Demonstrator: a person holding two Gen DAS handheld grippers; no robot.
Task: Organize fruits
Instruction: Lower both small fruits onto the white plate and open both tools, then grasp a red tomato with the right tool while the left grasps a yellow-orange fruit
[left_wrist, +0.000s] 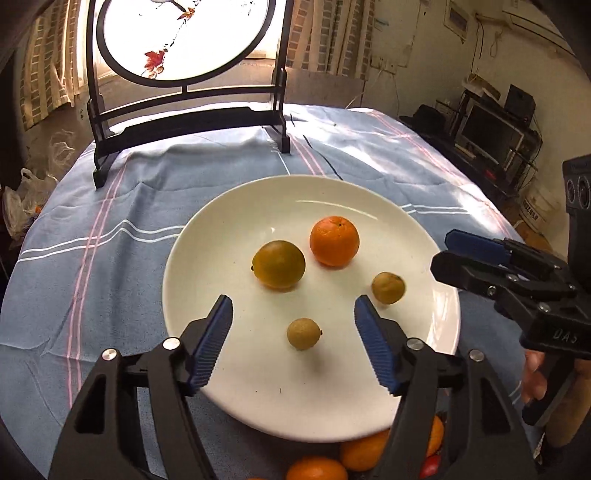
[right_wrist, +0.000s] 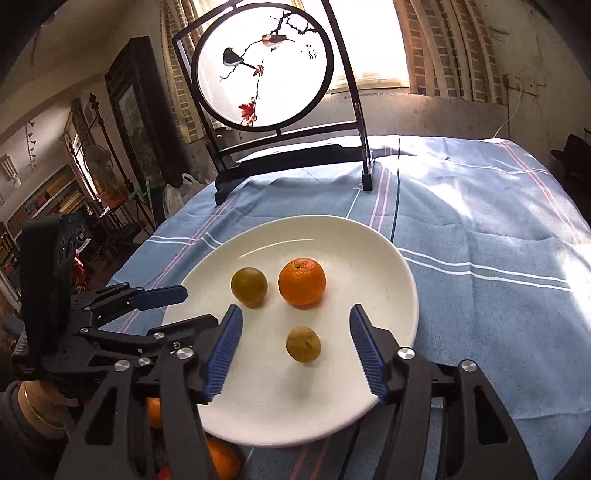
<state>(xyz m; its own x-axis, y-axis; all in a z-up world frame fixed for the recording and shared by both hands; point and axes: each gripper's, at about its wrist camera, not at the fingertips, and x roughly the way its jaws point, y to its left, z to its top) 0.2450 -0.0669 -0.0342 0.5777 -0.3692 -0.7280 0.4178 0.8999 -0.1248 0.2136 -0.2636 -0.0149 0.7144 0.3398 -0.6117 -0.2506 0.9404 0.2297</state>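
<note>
A white plate (left_wrist: 258, 391) (right_wrist: 369, 240) on the blue cloth carries an orange (left_wrist: 334, 241) (right_wrist: 302, 282), a green-yellow citrus (left_wrist: 279, 264) (right_wrist: 249, 286) and two small yellow-green fruits. My left gripper (left_wrist: 293, 306) (right_wrist: 199, 306) is open over the plate's near side. One small fruit (left_wrist: 303, 334) lies between and below its fingers, untouched. My right gripper (right_wrist: 295, 314) (left_wrist: 447, 251) is open at the plate's right side, with the other small fruit (right_wrist: 303, 343) (left_wrist: 388, 288) loose between its fingers. In the right wrist view only three fruits show.
A black-framed round painted screen (left_wrist: 184, 122) (right_wrist: 280, 147) stands at the table's far side. Several oranges (left_wrist: 364, 450) (right_wrist: 221, 459) and something red (left_wrist: 430, 465) lie below the plate's near rim. Bare blue striped tablecloth (right_wrist: 480, 258) stretches to the right.
</note>
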